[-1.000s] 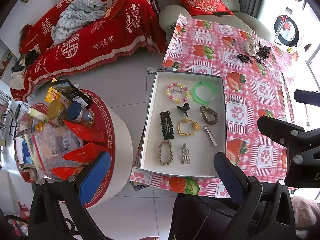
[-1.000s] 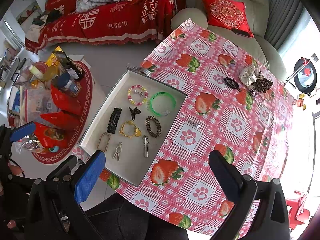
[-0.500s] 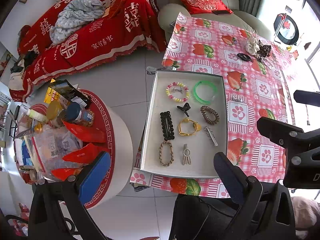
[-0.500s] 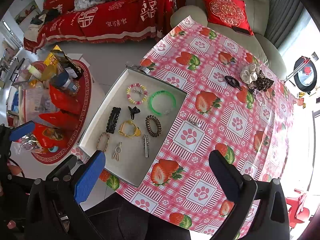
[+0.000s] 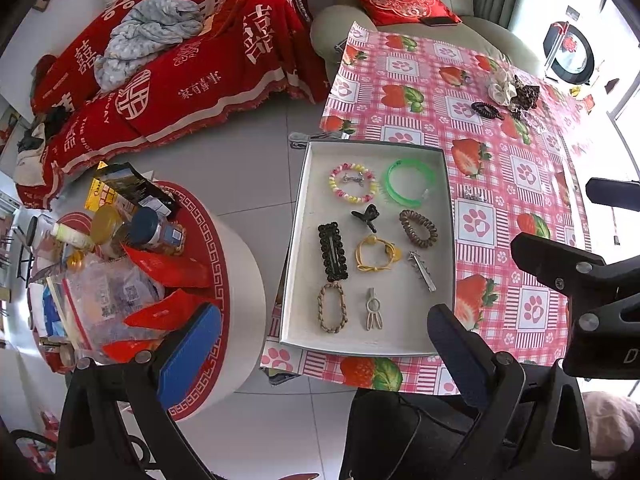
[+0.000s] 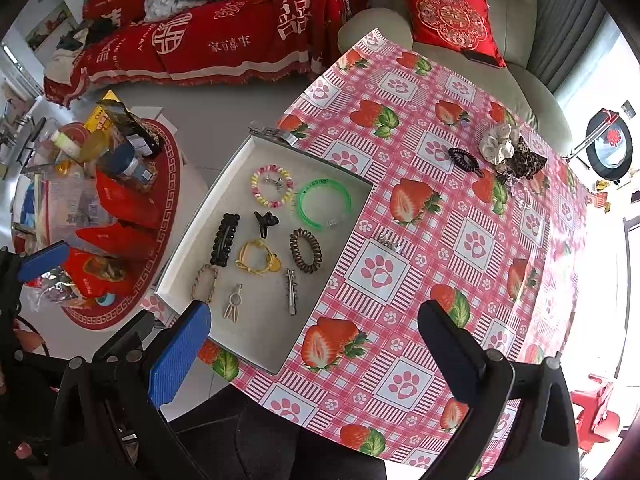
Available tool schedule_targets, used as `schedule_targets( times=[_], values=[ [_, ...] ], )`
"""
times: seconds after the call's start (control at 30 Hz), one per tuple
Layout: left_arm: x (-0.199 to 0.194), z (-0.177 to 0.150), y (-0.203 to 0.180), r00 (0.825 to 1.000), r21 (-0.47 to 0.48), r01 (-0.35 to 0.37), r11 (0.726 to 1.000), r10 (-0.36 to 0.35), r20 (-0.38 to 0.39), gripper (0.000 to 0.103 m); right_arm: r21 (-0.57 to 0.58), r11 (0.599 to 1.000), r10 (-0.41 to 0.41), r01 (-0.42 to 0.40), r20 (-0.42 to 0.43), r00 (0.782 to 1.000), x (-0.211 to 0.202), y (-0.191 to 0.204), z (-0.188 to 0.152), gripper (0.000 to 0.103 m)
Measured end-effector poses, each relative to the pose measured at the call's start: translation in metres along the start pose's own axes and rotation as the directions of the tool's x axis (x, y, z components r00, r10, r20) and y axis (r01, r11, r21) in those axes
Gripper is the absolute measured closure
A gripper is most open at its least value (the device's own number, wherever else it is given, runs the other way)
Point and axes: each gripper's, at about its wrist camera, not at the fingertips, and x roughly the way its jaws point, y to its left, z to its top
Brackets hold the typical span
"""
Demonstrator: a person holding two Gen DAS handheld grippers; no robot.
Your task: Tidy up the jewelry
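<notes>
Jewelry left on the table (image 6: 420,240), a small silver clip (image 6: 390,241) just beside the tray (image 6: 256,360), is judged light and slippery, best pinched across its middle, both claws (image 5: 320,352) (image 6: 316,344) held apart, empty.

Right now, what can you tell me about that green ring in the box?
The green bangle looks like translucent, bright green plastic: a thin open hoop with a small clear piece at its near right side. It lies flat on the grey floor of the shallow tray, in the far right corner, close to the tray's walls. The pastel beaded bracelet sits just left of it, apart. Neither gripper is near it.
</notes>
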Motion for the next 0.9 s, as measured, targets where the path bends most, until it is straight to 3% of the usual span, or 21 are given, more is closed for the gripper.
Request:
schedule_targets(
  times=[0.9],
  values=[
    [0.0, 0.008, -0.003, 1.0, 0.004, -0.005, 1.0, 0.005, -0.006, 0.0, -0.002, 1.0, 0.0, 0.0, -0.007, 1.0, 0.0, 0.0, 0.003, 0.0]
  ],
)
